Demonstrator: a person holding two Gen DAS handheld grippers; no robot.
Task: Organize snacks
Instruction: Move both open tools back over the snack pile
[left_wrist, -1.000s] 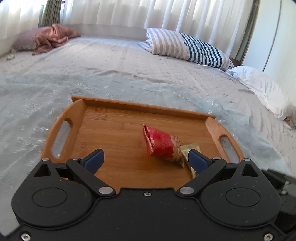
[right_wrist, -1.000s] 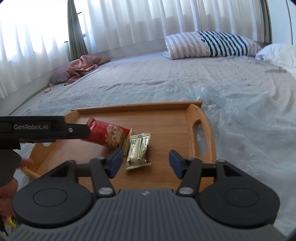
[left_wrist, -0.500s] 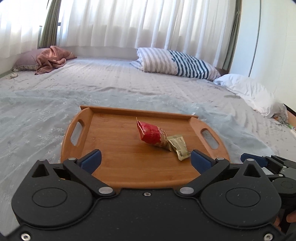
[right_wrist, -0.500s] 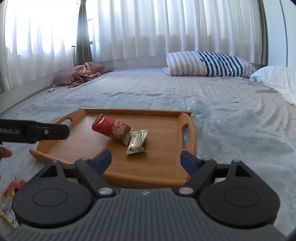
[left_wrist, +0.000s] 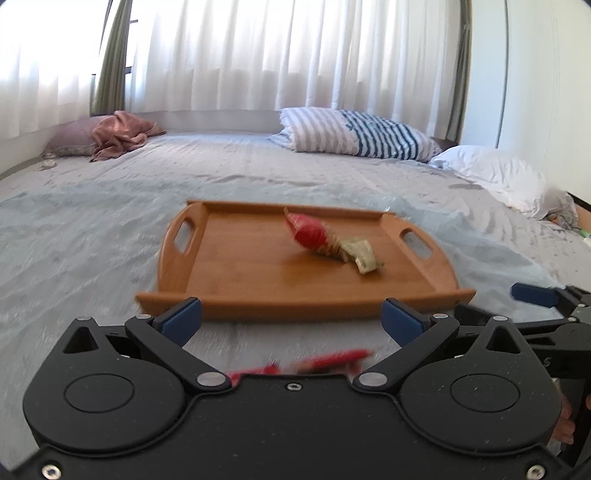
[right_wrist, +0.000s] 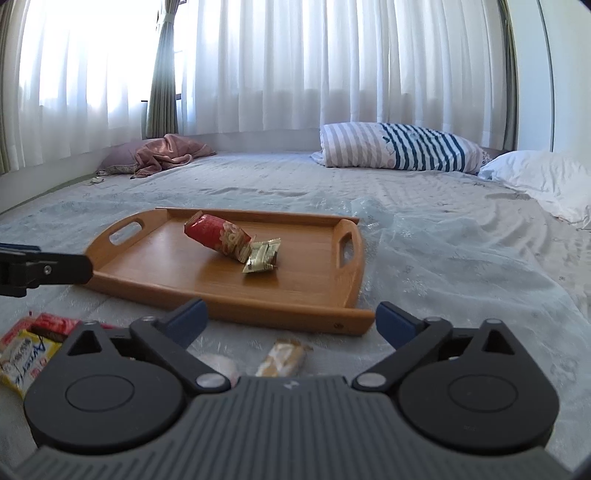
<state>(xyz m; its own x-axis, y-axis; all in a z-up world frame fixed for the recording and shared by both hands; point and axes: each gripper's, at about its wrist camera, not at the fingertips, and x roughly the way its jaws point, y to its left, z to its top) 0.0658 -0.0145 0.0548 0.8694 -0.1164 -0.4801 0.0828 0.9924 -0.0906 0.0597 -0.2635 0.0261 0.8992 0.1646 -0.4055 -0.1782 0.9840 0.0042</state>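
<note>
Landmark: wooden tray (right_wrist: 317, 284) on the bed cover (right_wrist: 461, 258); every place below is given from it.
On the tray: red snack packet (right_wrist: 218, 234) near the middle, and a small gold-and-white packet (right_wrist: 263, 255) touching its nearer end.
Still off the tray: a pale wrapped bar (right_wrist: 282, 358) and a round pale wrapped item (right_wrist: 219, 363) just before the near rim; a yellow packet (right_wrist: 22, 354) and a red packet (right_wrist: 51, 325) off the near left corner. In the left wrist view a blurred red wrapper (left_wrist: 332, 360) lies before the near rim – its kind I cannot tell.
Right gripper (right_wrist: 290, 319): jaws wide apart, having just been opening, nothing between them; it sits short of the near rim, above the pale bar.
Left gripper (left_wrist: 291, 319): jaws spread fully, having just been opening too, empty; also short of the near rim.
Step in hand, as I judge it: fetch the next loose snack from before the rim.
Doing it well: come down over the pale bar with the fingers across its narrow width, close lightly so the wrapper does not crush, lift clear of the rim – not dragging over it – and set it on bare wood beside the two packets, not on top of them.
</note>
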